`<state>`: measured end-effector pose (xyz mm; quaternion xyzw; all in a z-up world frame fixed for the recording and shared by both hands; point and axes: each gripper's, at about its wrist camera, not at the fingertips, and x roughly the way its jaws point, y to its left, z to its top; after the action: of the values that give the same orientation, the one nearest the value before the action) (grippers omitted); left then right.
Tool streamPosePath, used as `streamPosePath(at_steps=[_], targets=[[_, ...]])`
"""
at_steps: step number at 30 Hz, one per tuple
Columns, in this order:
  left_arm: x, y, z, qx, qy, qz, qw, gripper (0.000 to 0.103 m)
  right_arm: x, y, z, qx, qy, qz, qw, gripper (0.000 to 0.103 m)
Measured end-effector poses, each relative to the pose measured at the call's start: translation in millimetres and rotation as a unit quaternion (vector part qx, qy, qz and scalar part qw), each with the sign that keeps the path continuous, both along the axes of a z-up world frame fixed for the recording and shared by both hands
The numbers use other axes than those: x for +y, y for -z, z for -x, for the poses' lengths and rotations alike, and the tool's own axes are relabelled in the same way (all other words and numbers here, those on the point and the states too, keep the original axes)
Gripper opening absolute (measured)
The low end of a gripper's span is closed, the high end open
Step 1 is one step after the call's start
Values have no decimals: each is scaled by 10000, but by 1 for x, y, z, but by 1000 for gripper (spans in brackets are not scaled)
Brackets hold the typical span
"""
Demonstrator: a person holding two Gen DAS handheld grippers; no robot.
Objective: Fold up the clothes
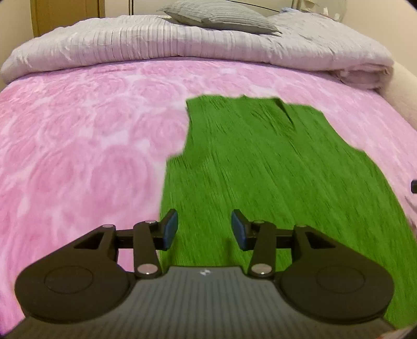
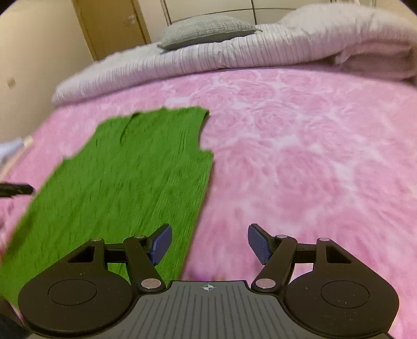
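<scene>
Left gripper (image 1: 204, 229): jaws stand wide apart, nothing between the blue pads; it hangs over the near part of the green garment, close to that garment's left edge, pointing down and forward.
Right gripper (image 2: 209, 243): jaws stand wide apart, nothing between the pads; it straddles the garment's right edge, left pad over green cloth, right pad over the pink bedspread.
Contact: neither gripper's pads can be seen touching the cloth.
Green garment (image 1: 260, 161): ribbed, sleeveless, spread flat on the bed, neck end toward the far side; a V-shaped notch shows at the neckline and cut-in armholes at both sides. Not folded.
Garment position: centre of the bed, running from near the grippers toward the rolled duvet, well short of it.
Pink bedspread (image 1: 78, 146): rose pattern, covers the mattress, carries the garment.
Duvet (image 1: 156, 44): pale lilac, ribbed, rolled or bunched along the far end of the bed.
Grey pillow (image 1: 219, 15): lies on top of the duvet.
Picture quality: both views are motion-blurred, fine texture of the cloth unreliable.
Background: cream wall and a wooden door frame (image 2: 109, 26) behind the bed.
</scene>
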<state>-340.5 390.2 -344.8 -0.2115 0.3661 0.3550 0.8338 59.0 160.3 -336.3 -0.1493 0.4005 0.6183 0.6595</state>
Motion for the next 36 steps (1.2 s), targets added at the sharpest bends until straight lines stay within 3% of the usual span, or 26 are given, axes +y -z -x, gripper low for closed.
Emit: streamPosePath(at_steps=[4, 12, 17, 24, 28, 29, 30, 31, 33, 36], targets=[[45, 13, -20, -142, 62, 123, 9998, 41, 47, 10, -32, 404, -261, -107, 9988, 68], [107, 42, -56, -242, 391, 352, 9983, 41, 152, 35, -60, 345, -841, -76, 9958, 68], [150, 56, -72, -586, 497, 529, 9956, 45, 210, 56, -80, 517, -1055, -127, 9930, 68], [214, 67, -95, -1389, 534, 968, 9841, 47, 269, 76, -108, 1177, -1125, -422, 9857, 68], [232, 77, -105, -1800, 871, 1298, 9712, 47, 292, 80, -107, 1241, -1326, -454, 9823, 67], [233, 79, -107, -1839, 916, 1297, 9700, 46, 296, 81, -104, 1196, -1388, -442, 9821, 53], [233, 80, -107, -1835, 943, 1243, 9706, 41, 300, 81, -101, 1149, -1446, -425, 9819, 30], [233, 80, -107, -1830, 970, 1190, 9711, 28, 301, 81, -97, 1044, -1472, -404, 9828, 22], [233, 79, -104, -1862, 970, 1289, 9692, 13, 301, 81, -87, 776, -1474, -403, 9852, 13], [220, 61, -92, -1906, 1037, 1096, 9700, 9, 284, 64, -72, 224, -1387, -548, 9886, 9]])
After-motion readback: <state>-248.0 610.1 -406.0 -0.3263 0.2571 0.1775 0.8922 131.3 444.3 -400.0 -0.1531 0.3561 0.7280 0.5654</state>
